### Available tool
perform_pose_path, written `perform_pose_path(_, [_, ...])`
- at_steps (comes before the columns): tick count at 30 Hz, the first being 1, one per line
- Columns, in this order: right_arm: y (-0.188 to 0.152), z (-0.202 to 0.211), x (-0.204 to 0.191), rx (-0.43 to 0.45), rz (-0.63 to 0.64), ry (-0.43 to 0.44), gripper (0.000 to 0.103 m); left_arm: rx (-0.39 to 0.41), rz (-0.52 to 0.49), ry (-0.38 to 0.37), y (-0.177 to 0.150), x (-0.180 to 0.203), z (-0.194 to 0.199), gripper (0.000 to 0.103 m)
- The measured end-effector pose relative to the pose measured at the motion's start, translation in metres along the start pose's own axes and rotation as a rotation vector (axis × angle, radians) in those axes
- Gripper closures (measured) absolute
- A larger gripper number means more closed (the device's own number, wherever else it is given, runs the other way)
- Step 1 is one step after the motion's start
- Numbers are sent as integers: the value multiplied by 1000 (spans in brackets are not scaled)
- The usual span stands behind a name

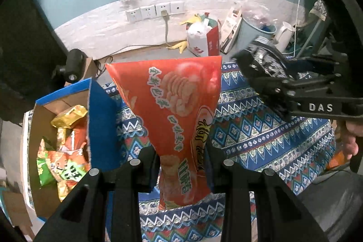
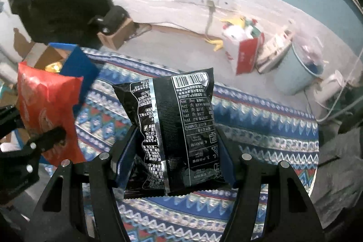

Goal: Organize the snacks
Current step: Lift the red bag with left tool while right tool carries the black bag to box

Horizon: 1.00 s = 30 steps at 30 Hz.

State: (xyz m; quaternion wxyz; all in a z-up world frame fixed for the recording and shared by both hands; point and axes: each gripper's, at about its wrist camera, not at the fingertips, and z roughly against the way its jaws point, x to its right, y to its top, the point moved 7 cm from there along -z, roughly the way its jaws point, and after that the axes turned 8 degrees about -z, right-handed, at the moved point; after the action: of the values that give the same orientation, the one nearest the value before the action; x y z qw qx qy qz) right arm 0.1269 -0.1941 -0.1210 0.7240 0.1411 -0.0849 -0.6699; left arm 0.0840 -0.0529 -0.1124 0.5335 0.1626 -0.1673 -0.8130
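My left gripper [image 1: 181, 165] is shut on a red chip bag [image 1: 174, 106], pinched near its lower end and held above the patterned cloth [image 1: 261, 128]. My right gripper [image 2: 177, 155] is shut on a black snack bag [image 2: 177, 119] whose printed back with a barcode faces the camera. In the right wrist view the red chip bag [image 2: 47, 103] hangs at the left, with the left gripper's fingers [image 2: 47, 135] on it. The right gripper's body [image 1: 283, 83] shows at the right of the left wrist view. A blue-sided cardboard box [image 1: 99, 117] at the left holds several snack packets [image 1: 65, 155].
The patterned cloth [image 2: 261, 128] covers the work surface. On the floor behind stand a red and white bag [image 1: 204, 40], a pale blue bin [image 1: 254, 33] and a white kettle [image 1: 284, 34]. Wall sockets [image 1: 154, 10] with a cable sit on the far wall. A hand [image 1: 350, 142] grips the right handle.
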Motion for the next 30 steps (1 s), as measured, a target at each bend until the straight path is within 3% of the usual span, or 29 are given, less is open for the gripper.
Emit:
perform_pose_path(14, [14, 5, -74, 6, 84, 71, 38, 56, 40, 40, -23, -49, 27, 70])
perform_pose_path(30, [34, -12, -153, -13, 144, 127, 38, 56, 212, 82, -78, -147, 41, 70])
